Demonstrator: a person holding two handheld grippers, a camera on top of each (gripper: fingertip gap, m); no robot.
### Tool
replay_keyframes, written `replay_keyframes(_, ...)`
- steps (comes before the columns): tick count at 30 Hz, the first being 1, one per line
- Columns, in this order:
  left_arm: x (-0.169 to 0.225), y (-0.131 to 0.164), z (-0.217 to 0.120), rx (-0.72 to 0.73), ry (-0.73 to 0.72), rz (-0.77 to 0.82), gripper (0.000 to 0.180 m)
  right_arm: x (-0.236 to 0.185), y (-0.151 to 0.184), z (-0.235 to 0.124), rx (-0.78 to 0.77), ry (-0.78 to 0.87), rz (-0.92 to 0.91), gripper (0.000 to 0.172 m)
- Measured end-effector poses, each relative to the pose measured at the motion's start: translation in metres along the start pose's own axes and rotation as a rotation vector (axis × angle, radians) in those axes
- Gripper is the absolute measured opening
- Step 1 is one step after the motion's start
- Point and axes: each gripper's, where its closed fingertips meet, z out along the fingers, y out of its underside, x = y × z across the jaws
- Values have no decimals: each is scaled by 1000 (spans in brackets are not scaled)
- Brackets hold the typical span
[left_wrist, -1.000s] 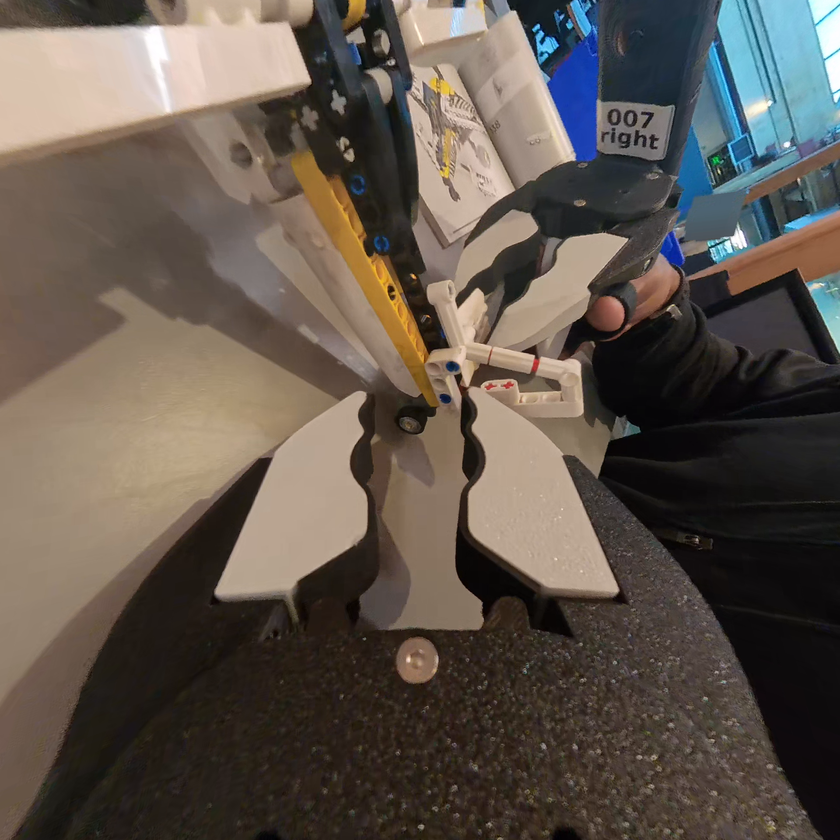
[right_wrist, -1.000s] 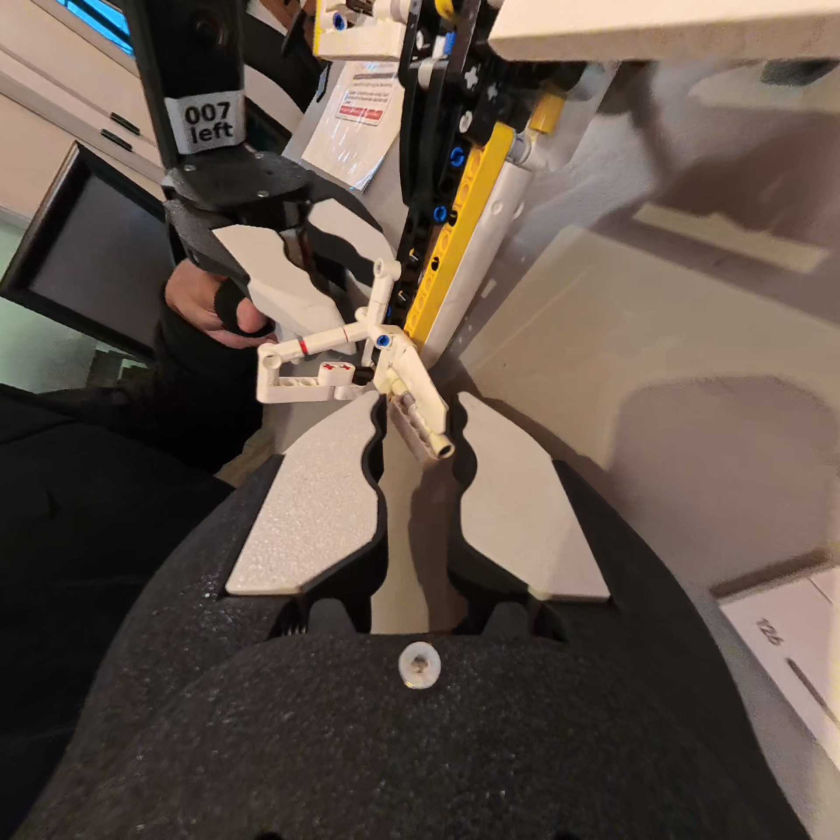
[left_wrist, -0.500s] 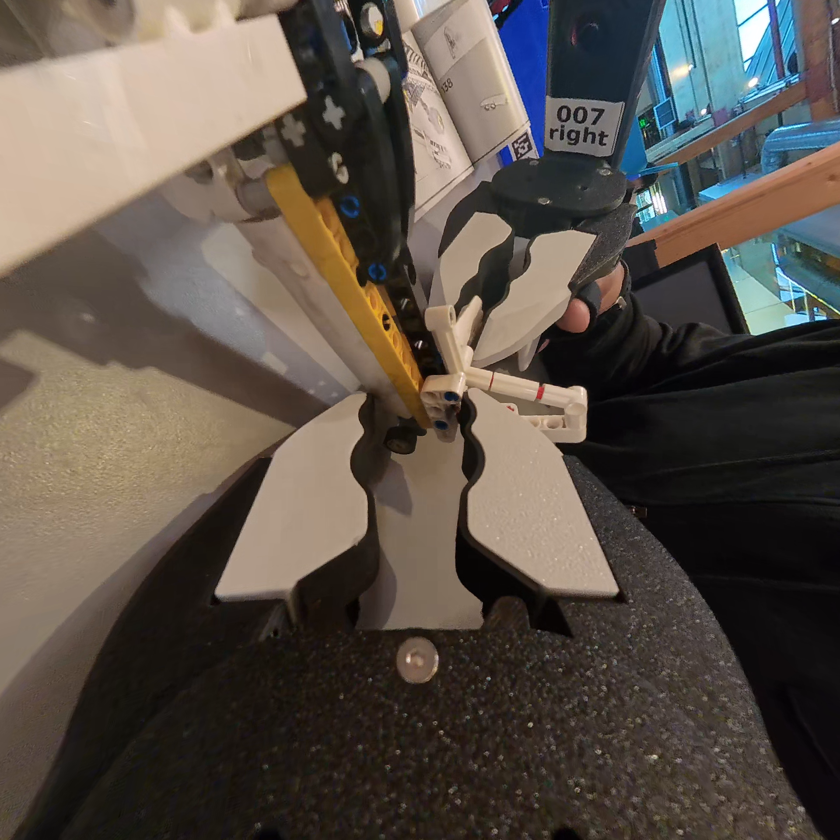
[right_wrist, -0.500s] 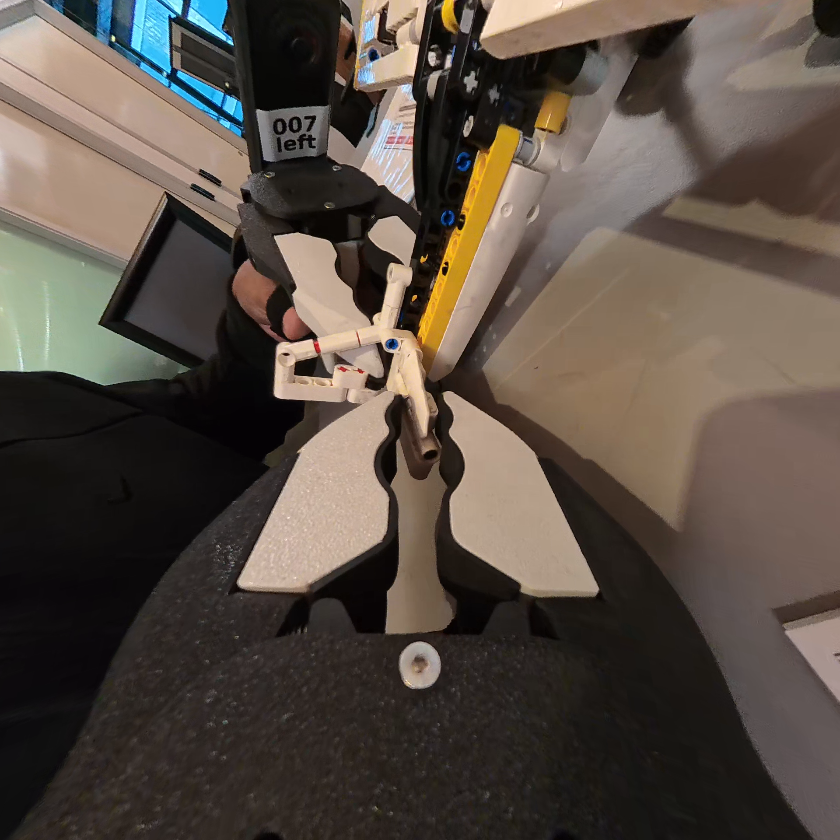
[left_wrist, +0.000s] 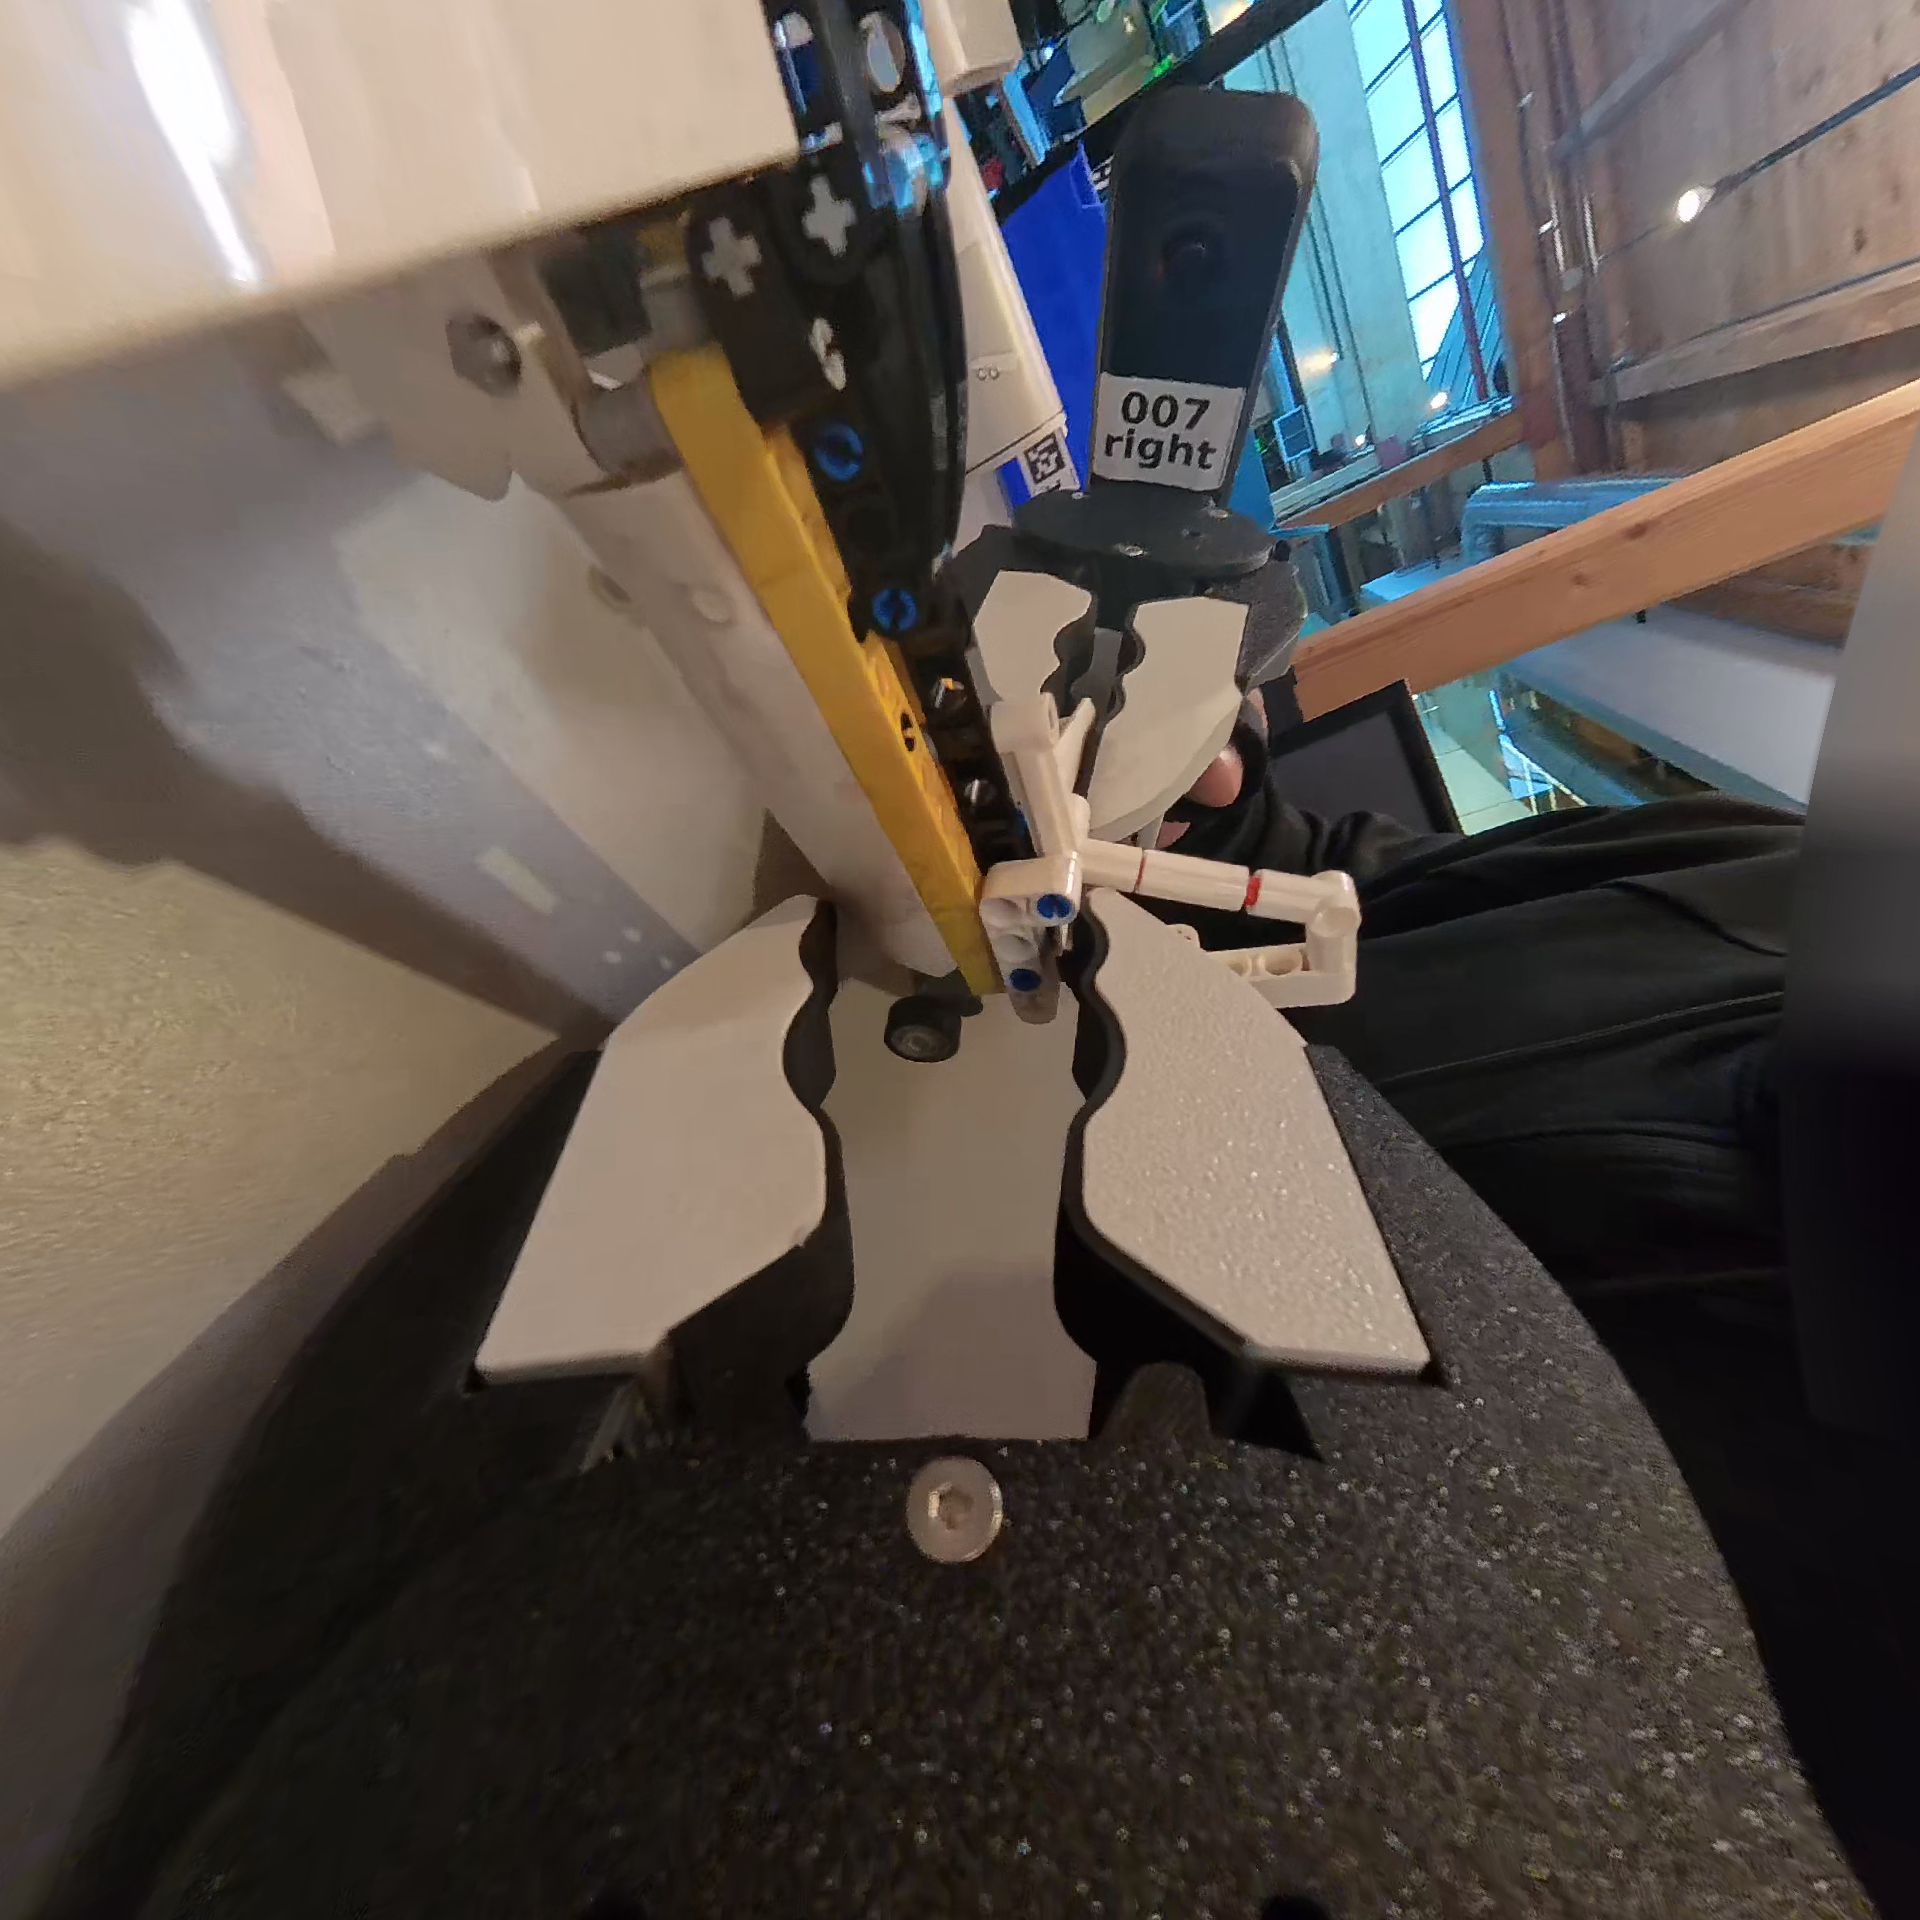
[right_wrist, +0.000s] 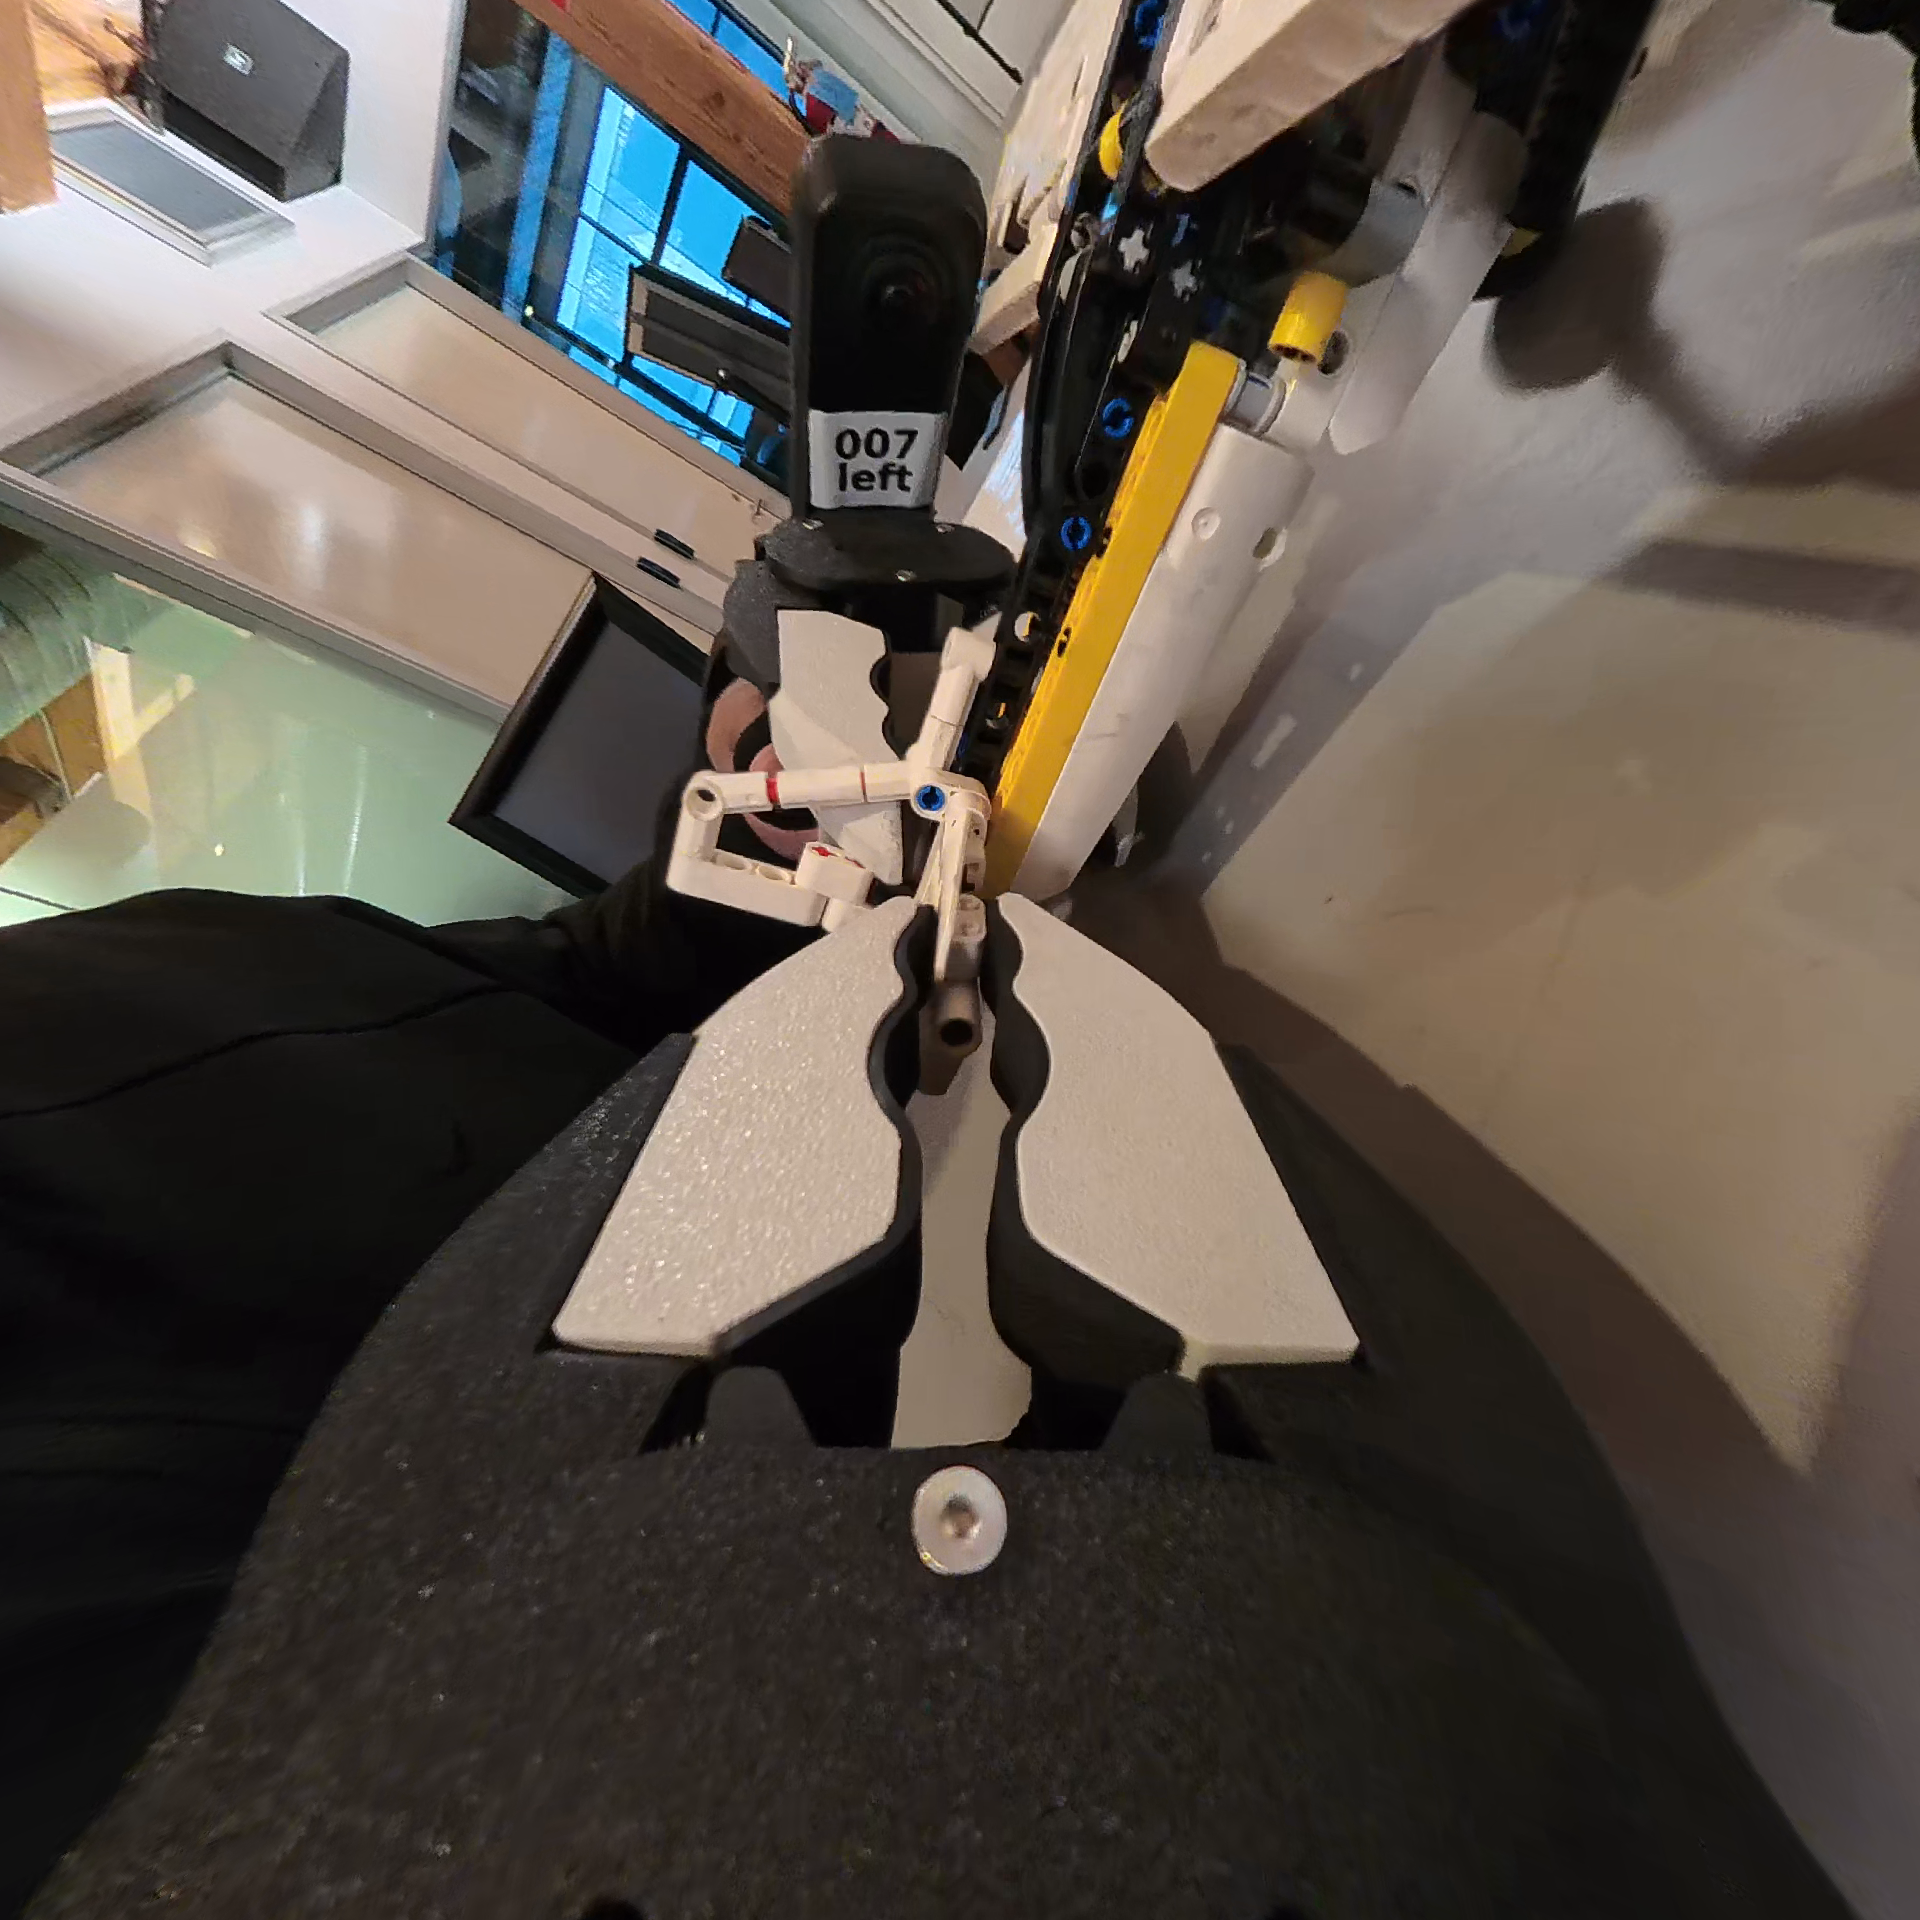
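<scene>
Right gripper (right_wrist: 958, 971) pinches a white beam (right_wrist: 961, 914) at the lower end of the big brick-built model (left_wrist: 831, 675), beam's long axis along its fingers; left gripper (left_wrist: 940, 971) spread around that same end, opposite.

Tongs: two, the left tongs (left_wrist: 940, 977) and the right tongs (right_wrist: 951, 935), each with two white fingers.
Brick models: one (left_wrist: 790, 582), white, black and yellow.
Yellow beams: one (right_wrist: 1101, 634).
White linkage frames: one (right_wrist: 790, 831), with two red rings on its rod.
Small black wheels: one (left_wrist: 920, 1034).
Dark screens: one (right_wrist: 592, 748).
Labels on the tongs' handles: two, one each.
</scene>
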Motion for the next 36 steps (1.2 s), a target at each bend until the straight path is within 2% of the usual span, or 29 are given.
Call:
replay_keyframes(9,8,-7,0,75,48,-3,58,-14,-9,-2,36,-57,3,8)
replay_keyframes(14,16,-9,-1,111,99,-11,59,-21,-12,-3,54,-90,6,8)
replay_keyframes(18,25,-13,-4,141,162,8,58,-24,-14,-3,70,-118,32,8)
replay_keyframes(29,16,-9,-2,107,80,-101,57,-18,-15,-3,95,-67,4,8)
replay_keyframes(36,21,-11,-1,148,120,-92,46,-16,-15,-5,112,-66,6,8)
